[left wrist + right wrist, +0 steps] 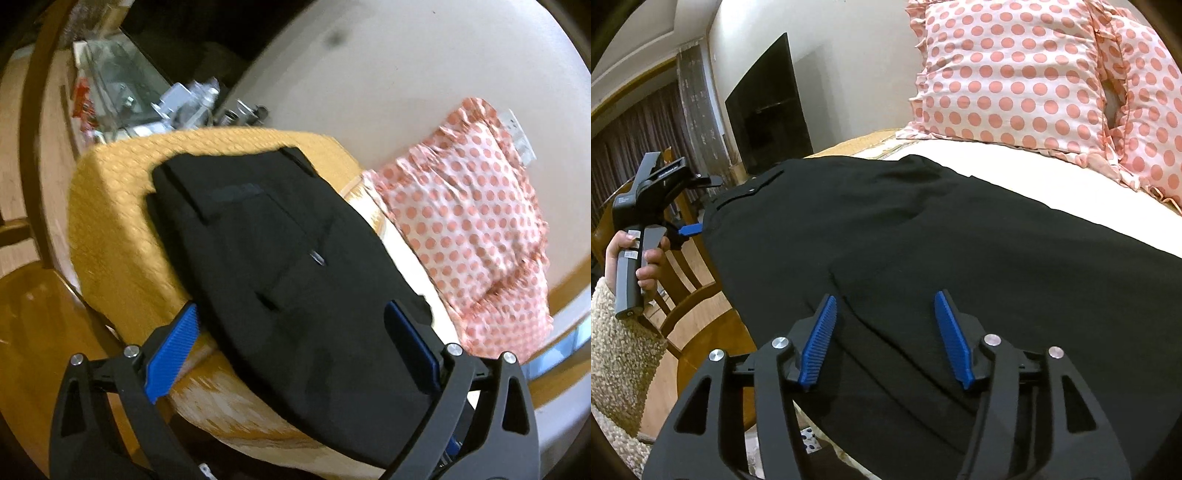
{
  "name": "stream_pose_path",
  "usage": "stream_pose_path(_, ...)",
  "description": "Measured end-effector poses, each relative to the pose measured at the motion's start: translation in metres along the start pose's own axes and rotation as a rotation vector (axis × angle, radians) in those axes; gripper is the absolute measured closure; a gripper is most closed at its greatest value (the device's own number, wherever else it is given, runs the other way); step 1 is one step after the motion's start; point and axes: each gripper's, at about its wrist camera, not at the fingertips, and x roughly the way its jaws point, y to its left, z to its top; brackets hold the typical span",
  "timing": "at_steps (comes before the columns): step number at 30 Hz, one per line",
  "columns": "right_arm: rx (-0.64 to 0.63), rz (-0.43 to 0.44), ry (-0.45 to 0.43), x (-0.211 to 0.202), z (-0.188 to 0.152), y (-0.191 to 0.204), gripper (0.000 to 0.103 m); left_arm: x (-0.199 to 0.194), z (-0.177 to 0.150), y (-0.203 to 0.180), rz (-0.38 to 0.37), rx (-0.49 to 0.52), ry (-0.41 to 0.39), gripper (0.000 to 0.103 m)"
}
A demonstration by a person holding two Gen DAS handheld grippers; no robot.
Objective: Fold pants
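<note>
The black pants (923, 240) lie spread flat on the bed (1015, 173), over a yellow blanket (110, 229), with two pink spotted pillows (1015, 74) at the far right against the wall. They look at most partly folded, so the step in hand seems to be taking hold of an edge for a fold.

The left hand-held gripper (295, 343) hovers at the near edge of the pants with its blue pads (173, 354) spread wide, nothing between them. The right hand-held gripper (886, 332) is likewise spread above the cloth, gripping nothing; whether its tips touch the fabric I cannot tell. In the right wrist view the left hand-held gripper is at the far left, beside the waistband end, held in the person's hand (639, 258).

To do this well, each should probably come down on an edge and pinch every layer there, not just the top one. Both should lift together and carry the cloth across evenly, keeping it taut so no crease bunches underneath. The fabric looks soft and limp and may sag between the two grips.
</note>
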Motion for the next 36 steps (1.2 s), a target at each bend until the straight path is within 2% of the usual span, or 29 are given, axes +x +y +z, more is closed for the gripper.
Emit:
stream_pose_path(3, -0.005, -0.001, -0.002, 0.0, -0.001, 0.001, 0.043, 0.002, -0.002, -0.005, -0.022, 0.003, 0.01, 0.006)
stream_pose_path(7, -0.001, 0.004, -0.007, 0.001, -0.001, 0.0, 0.043, 0.002, 0.009, 0.003, -0.027, -0.046, -0.008, 0.021)
stream_pose_path(9, 0.002, 0.005, -0.013, 0.001, -0.001, 0.0, 0.043, 0.005, 0.015, 0.008, -0.01, -0.06, -0.01, 0.025)
stream_pose_path(11, 0.001, 0.001, -0.02, 0.002, -0.001, 0.0, 0.043, 0.007, 0.02, 0.011, 0.052, -0.057, -0.032, 0.031)
stream_pose_path(14, -0.007, -0.005, -0.027, 0.002, -0.003, 0.001, 0.043, 0.01, 0.021, 0.015, 0.116, -0.067, -0.061, 0.052)
stream_pose_path(16, 0.002, 0.001, -0.032, 0.0, -0.003, 0.0, 0.043, 0.012, 0.02, 0.014, 0.153, -0.053, -0.071, 0.069)
stream_pose_path(18, 0.031, 0.016, -0.041, -0.006, -0.004, -0.005, 0.039, 0.012, 0.019, 0.007, 0.191, -0.01, -0.086, 0.078)
stream_pose_path(21, 0.087, -0.013, -0.085, -0.026, -0.005, -0.024, 0.036, 0.006, 0.02, -0.009, 0.231, 0.058, -0.119, 0.091)
stream_pose_path(25, 0.188, -0.076, -0.157, -0.065, -0.01, -0.06, 0.034, -0.006, 0.016, -0.059, 0.25, 0.228, -0.18, 0.092)
stream_pose_path(29, 0.253, -0.148, -0.236, -0.104, -0.019, -0.089, 0.032, -0.009, -0.002, -0.133, 0.199, 0.404, -0.196, 0.092)
stream_pose_path(33, 0.317, -0.221, -0.301, -0.139, -0.036, -0.116, 0.032, -0.006, -0.039, -0.218, 0.11, 0.604, -0.192, 0.093)
stream_pose_path(36, 0.373, -0.276, -0.339, -0.164, -0.049, -0.135, 0.032, -0.006, -0.089, -0.286, -0.005, 0.787, -0.185, 0.093)
